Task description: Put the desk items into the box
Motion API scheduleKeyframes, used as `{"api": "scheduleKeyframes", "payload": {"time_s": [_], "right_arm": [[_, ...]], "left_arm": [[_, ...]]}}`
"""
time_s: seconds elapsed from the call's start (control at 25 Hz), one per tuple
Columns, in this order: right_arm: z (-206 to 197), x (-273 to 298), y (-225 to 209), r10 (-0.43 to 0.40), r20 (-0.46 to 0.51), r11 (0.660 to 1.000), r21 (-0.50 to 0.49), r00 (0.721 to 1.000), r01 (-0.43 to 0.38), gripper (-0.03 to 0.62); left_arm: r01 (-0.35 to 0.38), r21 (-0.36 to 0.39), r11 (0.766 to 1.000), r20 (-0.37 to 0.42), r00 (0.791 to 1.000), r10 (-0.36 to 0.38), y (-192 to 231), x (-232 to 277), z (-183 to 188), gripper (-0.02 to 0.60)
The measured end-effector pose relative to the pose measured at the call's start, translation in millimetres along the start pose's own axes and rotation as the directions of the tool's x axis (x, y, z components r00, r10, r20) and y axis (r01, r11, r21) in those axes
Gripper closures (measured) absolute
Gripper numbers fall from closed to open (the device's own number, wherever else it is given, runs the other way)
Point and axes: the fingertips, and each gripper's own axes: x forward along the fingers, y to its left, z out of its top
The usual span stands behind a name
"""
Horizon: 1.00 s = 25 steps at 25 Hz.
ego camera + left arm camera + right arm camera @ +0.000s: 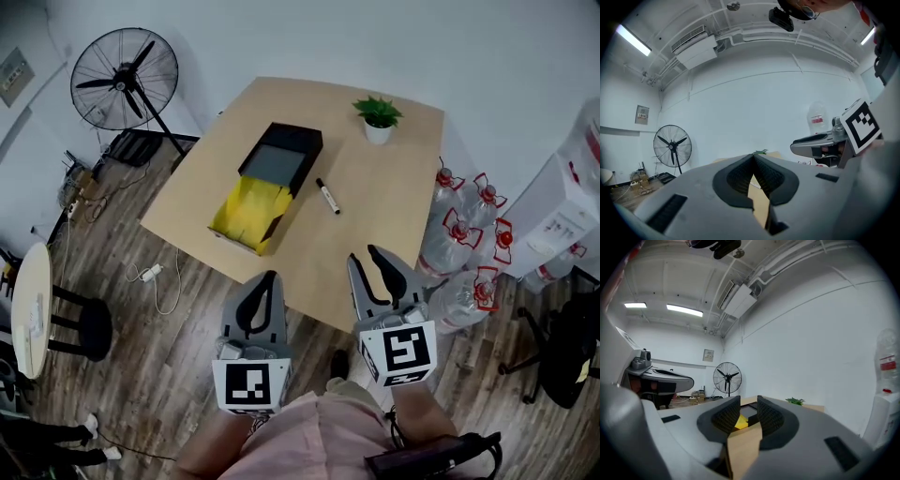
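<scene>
A black box (277, 160) lies open on the wooden table (394, 197), grey inside, with a yellow sheet (249, 212) spilling from its near end. A black-and-white marker pen (327, 196) lies just right of the box. At the far edge stands a small potted plant (378, 118). Both grippers hang over the table's near edge, short of the items and holding nothing. My left gripper (271, 277) is shut, its tips touching (753, 156). My right gripper (365, 255) is open, and the yellow sheet (740, 422) shows through the gap (749, 402).
A standing fan (126, 80) is on the floor at the far left. Several large water bottles (466, 251) crowd the table's right side. A small round table (31, 309) and a black stool (82, 328) stand at the left, with cables (155, 274) on the floor.
</scene>
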Motion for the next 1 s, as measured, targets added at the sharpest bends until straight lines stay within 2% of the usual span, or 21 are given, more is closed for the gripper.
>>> {"api": "scheduleKeyframes", "payload": {"time_s": [0.24,0.56,1.0], "right_arm": [[12,39,-18,0.023,0.020,0.999,-0.024,1.000,-0.022,0.480],[13,73,-24,0.031,-0.004,0.998,-0.046,0.999,-0.032,0.482],[-8,131,-35,-0.012,-0.091,0.998,-0.067,0.996,0.006,0.480]], "left_arm": [[-0.038,0.004,0.999,0.028,0.999,0.038,15,31,10,0.571],[-0.063,-0.035,0.997,0.016,0.998,0.063,36,54,3,0.571],[0.001,-0.077,0.997,-0.004,1.000,-0.002,65,117,-17,0.571]]}}
